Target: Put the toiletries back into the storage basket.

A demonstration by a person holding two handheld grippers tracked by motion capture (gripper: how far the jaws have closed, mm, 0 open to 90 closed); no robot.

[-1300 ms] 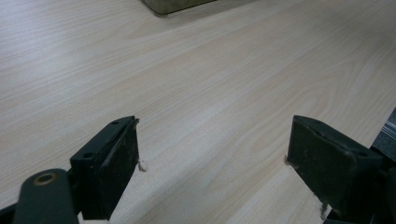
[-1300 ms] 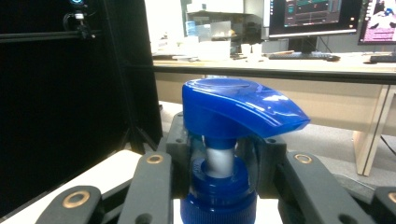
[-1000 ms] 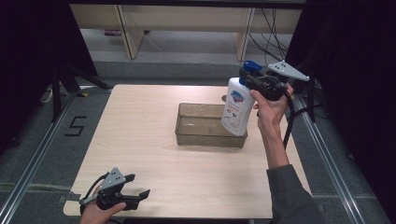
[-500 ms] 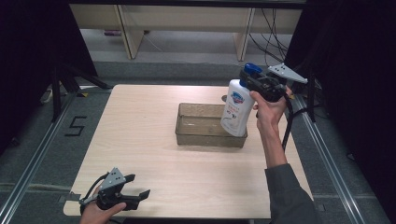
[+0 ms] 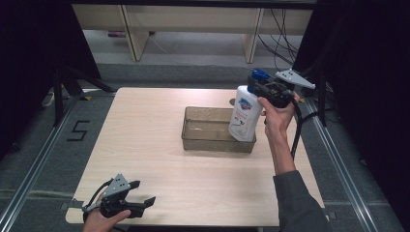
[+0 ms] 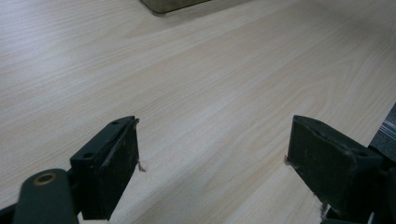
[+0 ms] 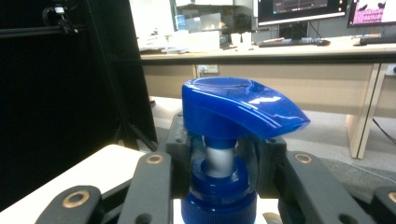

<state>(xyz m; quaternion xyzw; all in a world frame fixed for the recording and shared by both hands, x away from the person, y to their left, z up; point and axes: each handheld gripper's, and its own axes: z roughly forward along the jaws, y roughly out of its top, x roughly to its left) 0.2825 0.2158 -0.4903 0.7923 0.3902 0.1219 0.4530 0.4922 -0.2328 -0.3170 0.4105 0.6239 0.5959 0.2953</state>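
High view, one pump bottle (image 5: 244, 115), one tray (image 5: 212, 141), two grippers: left gripper (image 5: 143, 192), right gripper (image 5: 257, 87)

Black two-jaw tongs (image 5: 126, 195) with brass rivets (grey three-cornered plates on top), black cables, grey sleeve (image 5: 299, 203)

The pale wood-grain surface (image 5: 159, 145) carried a clear tray (image 5: 208, 130), which lay just below the right tongs (image 5: 261, 89) and well apart from the left tongs (image 5: 145, 193) at the near edge.
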